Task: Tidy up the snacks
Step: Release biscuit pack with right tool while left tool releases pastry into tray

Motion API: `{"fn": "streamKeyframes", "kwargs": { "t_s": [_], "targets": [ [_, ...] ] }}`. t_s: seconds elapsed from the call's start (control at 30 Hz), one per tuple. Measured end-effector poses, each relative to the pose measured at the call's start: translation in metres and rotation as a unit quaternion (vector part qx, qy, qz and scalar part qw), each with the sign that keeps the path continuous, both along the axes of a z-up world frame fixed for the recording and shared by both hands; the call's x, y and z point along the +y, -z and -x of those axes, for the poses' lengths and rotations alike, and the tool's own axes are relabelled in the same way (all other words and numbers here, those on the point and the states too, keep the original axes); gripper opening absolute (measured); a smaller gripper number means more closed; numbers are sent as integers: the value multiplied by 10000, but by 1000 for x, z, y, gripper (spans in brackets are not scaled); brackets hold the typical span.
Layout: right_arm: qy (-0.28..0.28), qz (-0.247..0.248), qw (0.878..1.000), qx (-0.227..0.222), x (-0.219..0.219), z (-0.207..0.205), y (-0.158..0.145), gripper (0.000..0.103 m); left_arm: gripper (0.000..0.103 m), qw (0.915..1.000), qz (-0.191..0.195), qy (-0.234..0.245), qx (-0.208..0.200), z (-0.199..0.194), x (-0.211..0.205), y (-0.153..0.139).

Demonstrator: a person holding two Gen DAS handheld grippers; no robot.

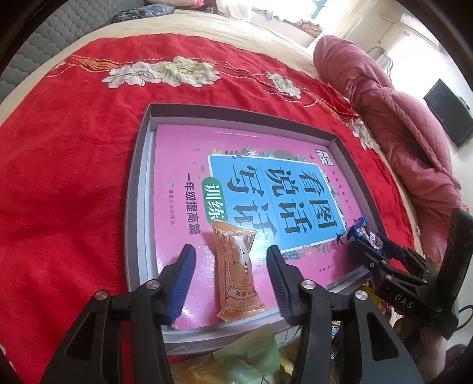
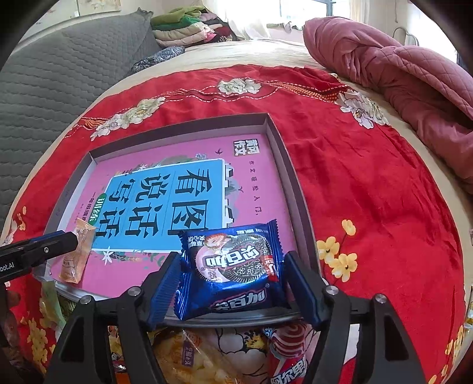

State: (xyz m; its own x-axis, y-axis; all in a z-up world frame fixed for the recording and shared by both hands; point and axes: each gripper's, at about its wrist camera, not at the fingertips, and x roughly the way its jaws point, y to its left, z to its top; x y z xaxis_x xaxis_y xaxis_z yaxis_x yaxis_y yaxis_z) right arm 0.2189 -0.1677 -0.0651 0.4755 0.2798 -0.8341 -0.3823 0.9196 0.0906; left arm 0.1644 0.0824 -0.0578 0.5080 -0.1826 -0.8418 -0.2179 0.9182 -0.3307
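On the bed: a red flowered blanket point(image 1: 74, 183) carries a shallow grey tray point(image 1: 134, 189) lined with a pink book cover point(image 1: 183, 159).
Orange snack: orange wrapped snack point(image 1: 239, 268) lies flat on the pink cover near the tray's near edge; its long axis runs from the near rim toward the blue title panel, slightly slanted, crimped ends fore and aft.
Left hand-held gripper: left hand-held gripper point(image 1: 232, 283) stands with jaws parted, one blue pad on each side of the orange snack, both clear of the wrapper.
Blue snack: blue cookie packet point(image 2: 233, 265) sits at the tray's near right corner, overlapping the rim; its long axis lies roughly across the jaws, print upside down.
Right hand-held gripper: right hand-held gripper point(image 2: 233, 292) has jaws spread either side of the blue packet; the left pad looks clear of it, at the right pad I cannot tell.
Nearby: more loose snacks point(image 2: 189, 354) lie on the blanket below the tray's near rim, among them a red lollipop packet point(image 2: 289, 354).
Beyond: a pink quilt point(image 2: 399, 79) is bunched at the right, folded clothes point(image 2: 189, 26) at the far side.
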Motion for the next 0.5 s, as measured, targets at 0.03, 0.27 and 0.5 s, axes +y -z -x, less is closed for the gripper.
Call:
{"fn": "streamKeyframes", "kwargs": {
  "t_s": [0.03,0.27,0.5],
  "targets": [
    [-5,-8,10000,-12,0,0,-1,72,54,10000,17,-3,-18,1,1,-1],
    [23,-18,9997,-222,-1,4,-12,82,55,9999,48,-1,-128,4,3,-13],
    [96,-237,9990,-357,-14,8,-33,82,62,9996,47,-11,-281,9,7,-28]
  ]
}}
